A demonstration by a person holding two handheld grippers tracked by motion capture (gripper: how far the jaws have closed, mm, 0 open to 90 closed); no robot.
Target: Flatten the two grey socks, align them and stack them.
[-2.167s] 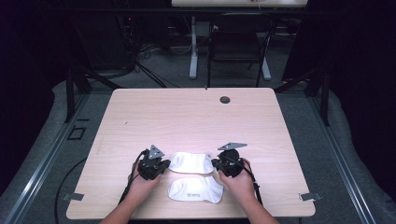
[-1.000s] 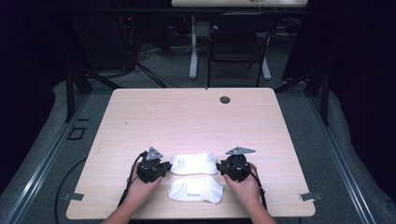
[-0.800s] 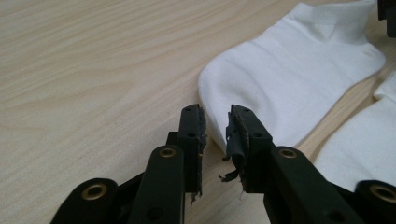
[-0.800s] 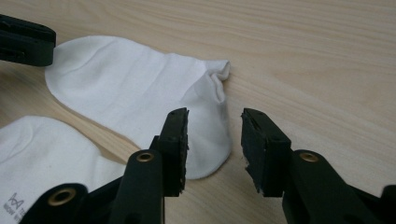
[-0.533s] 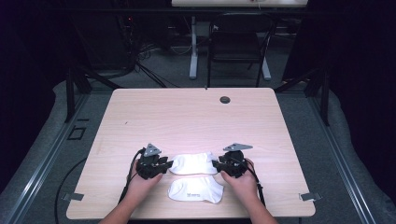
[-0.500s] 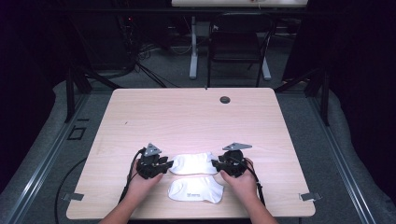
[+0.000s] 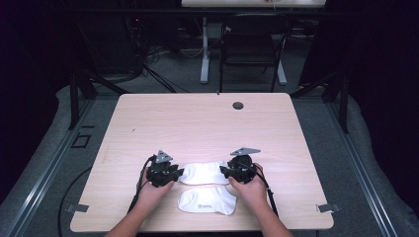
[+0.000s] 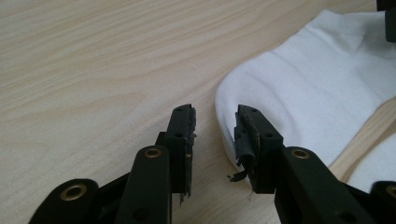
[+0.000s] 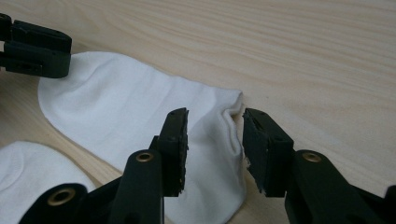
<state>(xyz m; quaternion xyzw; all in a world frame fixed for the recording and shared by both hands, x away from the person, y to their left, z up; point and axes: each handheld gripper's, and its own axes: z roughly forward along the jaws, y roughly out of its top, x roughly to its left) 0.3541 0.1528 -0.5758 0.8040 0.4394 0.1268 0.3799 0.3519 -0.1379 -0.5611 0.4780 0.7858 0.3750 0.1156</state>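
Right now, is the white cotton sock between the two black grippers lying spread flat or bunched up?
Spread flat. The white cotton sock lies stretched out on the pale wooden table, with only shallow wrinkles showing in both gripper views.

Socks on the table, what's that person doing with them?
A person holds a claw in each hand at the two ends of the far white sock. The left claw and right claw have both just been opening, with the sock's edges between their jaws, not pinched. The near sock lies flat beside it on the table.

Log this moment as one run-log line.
left tool: open at sock end | right tool: open at other end | upper sock: flat on table, released
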